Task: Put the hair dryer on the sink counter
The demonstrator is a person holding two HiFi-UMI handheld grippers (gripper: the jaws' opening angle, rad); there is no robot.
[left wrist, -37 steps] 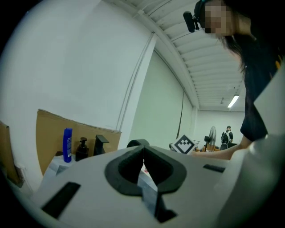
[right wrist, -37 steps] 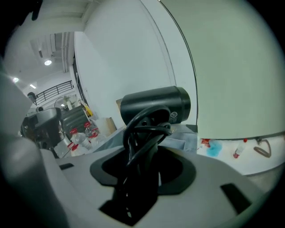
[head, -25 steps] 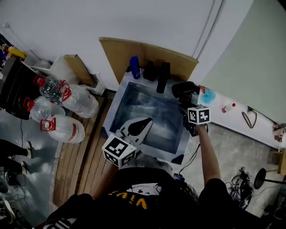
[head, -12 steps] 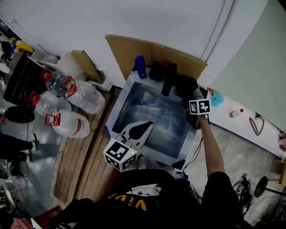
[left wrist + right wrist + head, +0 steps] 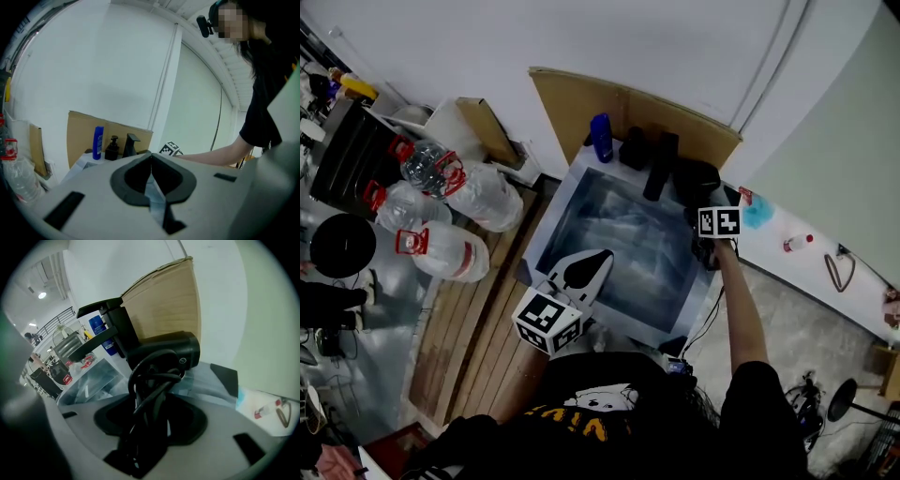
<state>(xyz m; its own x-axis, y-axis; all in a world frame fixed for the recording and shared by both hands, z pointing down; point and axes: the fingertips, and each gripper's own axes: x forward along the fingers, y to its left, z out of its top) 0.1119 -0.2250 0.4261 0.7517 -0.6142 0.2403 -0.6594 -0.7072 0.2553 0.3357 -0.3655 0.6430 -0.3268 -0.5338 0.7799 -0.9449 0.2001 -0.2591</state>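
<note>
The black hair dryer (image 5: 695,179) is at the sink's back right corner, beside the black faucet (image 5: 658,167). My right gripper (image 5: 705,208) holds it by the handle. In the right gripper view the cord-wrapped handle fills the jaws of the right gripper (image 5: 149,405), which are opening, and the dryer's body (image 5: 165,351) hangs just over the film-covered sink counter (image 5: 213,383). My left gripper (image 5: 601,256) hovers over the front edge of the counter (image 5: 546,217). In its own view the left gripper (image 5: 151,157) is shut and empty.
A blue bottle (image 5: 601,138) and a black soap dispenser (image 5: 633,148) stand at the sink's back edge, in front of cardboard (image 5: 581,105). Large water bottles (image 5: 441,202) lie on the floor to the left. A white ledge (image 5: 787,258) with small items runs to the right.
The right gripper has carried the hair dryer further back, up against the faucet at the counter's back right corner. The left gripper has hardly moved.
</note>
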